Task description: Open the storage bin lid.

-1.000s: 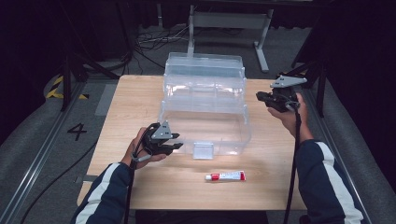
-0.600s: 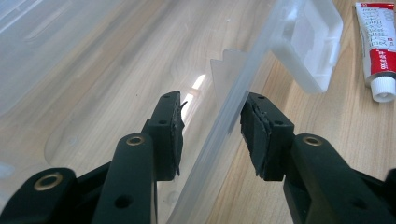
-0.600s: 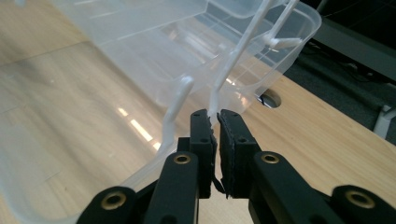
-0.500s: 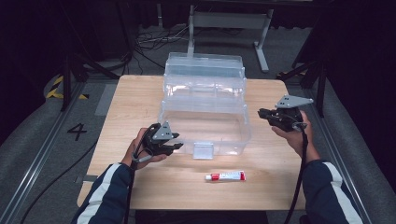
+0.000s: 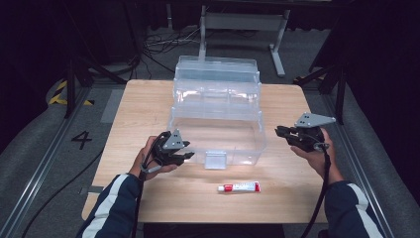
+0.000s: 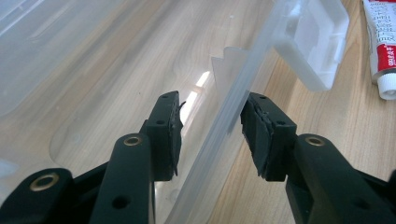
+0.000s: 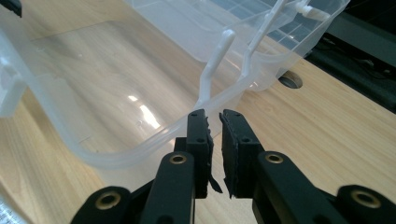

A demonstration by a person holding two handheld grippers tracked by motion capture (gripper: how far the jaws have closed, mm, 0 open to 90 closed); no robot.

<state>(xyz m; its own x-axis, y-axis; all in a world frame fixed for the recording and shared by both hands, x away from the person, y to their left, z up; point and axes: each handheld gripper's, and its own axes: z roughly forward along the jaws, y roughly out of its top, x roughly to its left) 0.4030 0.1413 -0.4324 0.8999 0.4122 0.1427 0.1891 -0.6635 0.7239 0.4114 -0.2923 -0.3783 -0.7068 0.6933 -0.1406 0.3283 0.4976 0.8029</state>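
A clear plastic tiered box (image 5: 233,144) stands open in the middle of the wooden table (image 5: 143,114). My left gripper (image 5: 190,151) is at the box's front left corner. Its jaws stand apart (image 6: 212,100) astride the front wall's rim (image 6: 233,107), and the left pad stays clear of it. My right gripper (image 5: 278,131) hovers off the box's right end. Its jaws have just been opening and show a narrow gap (image 7: 212,114) with nothing between them, the tips just short of the box rim (image 7: 140,144). A red and white tube (image 5: 240,187) lies in front of the box.
The box's front latch (image 5: 215,159) hangs down near the tube (image 6: 385,51). A round hole (image 7: 289,81) is in the tabletop beside the box. A metal frame (image 5: 242,22) stands behind the table. Dark floor with cables surrounds the table edges.
My right hand has come nearer the person and lower along the box's right side. The left hand and the box have kept still.
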